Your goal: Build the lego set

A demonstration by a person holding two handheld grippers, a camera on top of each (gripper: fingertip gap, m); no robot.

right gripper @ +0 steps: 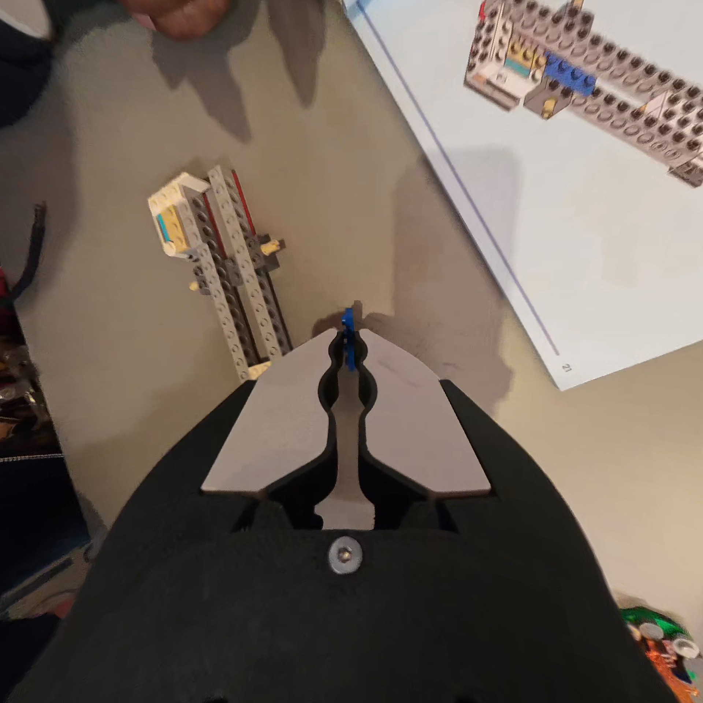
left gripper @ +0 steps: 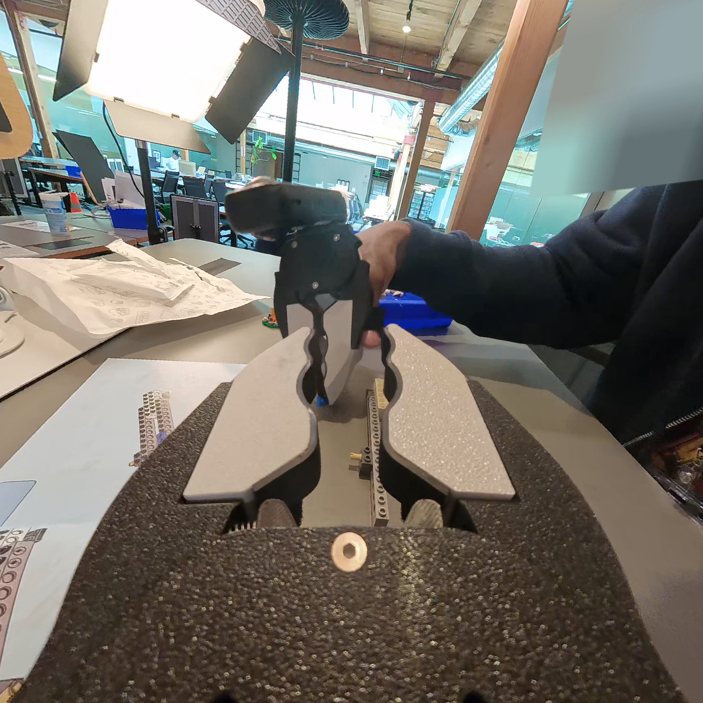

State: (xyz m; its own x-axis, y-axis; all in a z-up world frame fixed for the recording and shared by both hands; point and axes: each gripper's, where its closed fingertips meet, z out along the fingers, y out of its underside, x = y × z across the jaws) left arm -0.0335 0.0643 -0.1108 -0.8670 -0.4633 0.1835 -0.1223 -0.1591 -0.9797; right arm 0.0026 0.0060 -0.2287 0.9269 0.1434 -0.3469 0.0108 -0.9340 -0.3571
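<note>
Blue and thin, a small flat plastic brick plate (right gripper: 348, 338) stands on edge between my right gripper (right gripper: 348, 336) fingertips, which are nearly closed and pinched on its two faces; its far end pokes out past the tips, low over the matte grey tabletop (right gripper: 114, 380). From my left wrist camera I see the same gripper coming down from twelve o'clock, a hand (left gripper: 382, 258) in a dark sleeve around its black body, the blue piece at its tip just above the table.

My left gripper (left gripper: 350, 380) stands partly open with nothing in it. Its fingers (left gripper: 433, 411) are pale grey, pebbled on top, with wavy black inner edges. Between them on the table lies a long studded brick assembly (right gripper: 224, 266) of light and dark grey beams, close along the right finger at about one o'clock. It has a red strip, a white and tan block at one end and small tan pegs sticking out sideways. In the right wrist view it lies at ten o'clock from the blue plate, near but apart.

A glossy white instruction page (right gripper: 570, 228) with a printed brick drawing lies at two o'clock in the right view. In the left view, crumpled white printed paper (left gripper: 114, 293) lies at ten o'clock. A blue plastic bin (left gripper: 414, 314) behind the hand, at one o'clock, shows a few small pale pieces at its rim. A lit studio lamp panel (left gripper: 159, 57) hangs at eleven o'clock.
</note>
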